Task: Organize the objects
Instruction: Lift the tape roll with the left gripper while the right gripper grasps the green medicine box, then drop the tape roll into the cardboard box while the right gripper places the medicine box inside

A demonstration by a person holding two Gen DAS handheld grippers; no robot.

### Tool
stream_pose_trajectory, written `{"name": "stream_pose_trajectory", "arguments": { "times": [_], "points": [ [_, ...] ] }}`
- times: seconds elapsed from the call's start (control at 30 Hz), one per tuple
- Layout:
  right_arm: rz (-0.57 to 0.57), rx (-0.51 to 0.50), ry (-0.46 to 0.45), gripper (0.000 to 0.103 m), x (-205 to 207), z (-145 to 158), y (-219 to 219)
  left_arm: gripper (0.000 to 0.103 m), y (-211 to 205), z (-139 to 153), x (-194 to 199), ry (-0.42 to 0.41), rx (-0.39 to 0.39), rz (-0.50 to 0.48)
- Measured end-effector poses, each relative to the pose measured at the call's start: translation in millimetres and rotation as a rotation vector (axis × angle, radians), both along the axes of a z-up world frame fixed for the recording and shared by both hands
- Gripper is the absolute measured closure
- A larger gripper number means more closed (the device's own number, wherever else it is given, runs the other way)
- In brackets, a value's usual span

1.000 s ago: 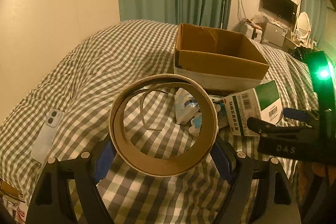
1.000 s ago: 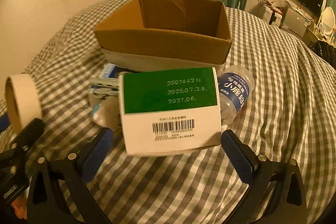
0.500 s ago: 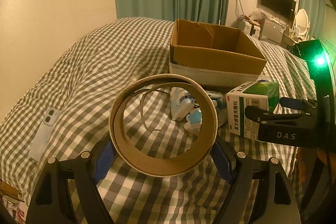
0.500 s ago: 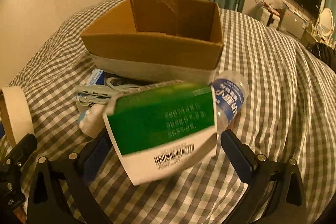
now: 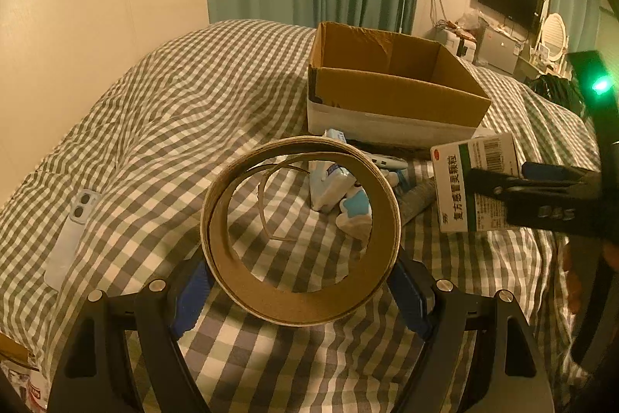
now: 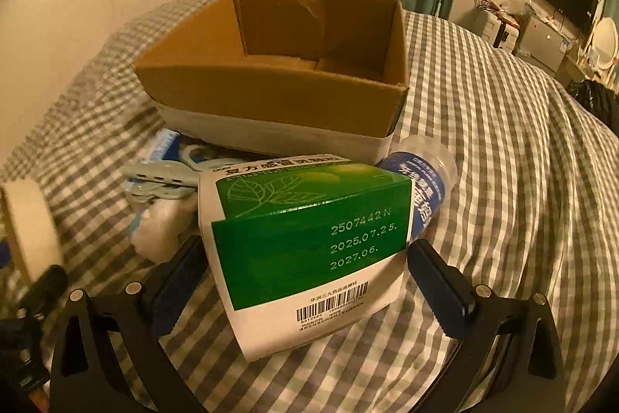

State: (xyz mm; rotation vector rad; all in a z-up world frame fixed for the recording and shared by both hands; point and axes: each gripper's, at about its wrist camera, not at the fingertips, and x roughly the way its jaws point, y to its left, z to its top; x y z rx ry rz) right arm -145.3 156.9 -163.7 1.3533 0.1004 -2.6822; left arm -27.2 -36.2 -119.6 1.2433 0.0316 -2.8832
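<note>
My left gripper point(image 5: 300, 291) is shut on a brown tape roll point(image 5: 298, 308) and holds it above the checked bedspread. The roll also shows at the left edge of the right wrist view point(image 6: 27, 223). My right gripper point(image 6: 309, 291) is shut on a green and white medicine box point(image 6: 309, 250), which also shows in the left wrist view point(image 5: 476, 188). An open cardboard box point(image 6: 278, 95) stands on the bed just beyond; it also shows in the left wrist view point(image 5: 390, 91) and looks empty inside.
Small items lie in front of the cardboard box: a blue-labelled bottle point(image 6: 425, 188), a grey clip-like tool point(image 6: 162, 180), white and blue packets point(image 5: 332, 184). A white phone case point(image 5: 71, 239) lies at the left. Wall and curtains stand behind the bed.
My right gripper has lifted and tilted the medicine box and moved closer to the cardboard box. My left gripper holds the tape roll almost where it was.
</note>
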Motion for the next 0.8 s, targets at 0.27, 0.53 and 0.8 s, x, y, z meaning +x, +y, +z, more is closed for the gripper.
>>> {"name": "stream_pose_trajectory", "arguments": {
  "times": [0.27,0.53,0.8],
  "points": [
    [0.133,-0.008,-0.001,0.000,1,8,6,0.020,2,-4,-3,-0.017,0.000,-0.002],
    [0.169,0.012,-0.084,0.001,-3,-31,-6,0.020,4,-4,-3,-0.025,-0.004,-0.008],
    [0.119,-0.050,-0.006,0.003,49,4,18,0.020,11,11,7,-0.014,0.025,-0.053]
  ]
}}
